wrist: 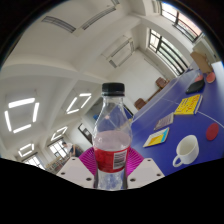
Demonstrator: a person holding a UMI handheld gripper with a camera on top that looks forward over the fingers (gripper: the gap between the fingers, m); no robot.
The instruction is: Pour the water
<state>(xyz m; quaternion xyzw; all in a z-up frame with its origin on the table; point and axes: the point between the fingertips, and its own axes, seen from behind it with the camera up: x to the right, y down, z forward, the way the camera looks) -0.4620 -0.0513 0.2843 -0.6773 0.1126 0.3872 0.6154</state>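
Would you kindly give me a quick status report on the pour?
Gripper shut on water bottle, cap on, held roughly upright. White cup beyond on blue table, upright. Nothing between bottle and cup.

Nothing readable here tbh
The bottle (pixel 112 140) has a red label at 6 o'clock, print too small to read.
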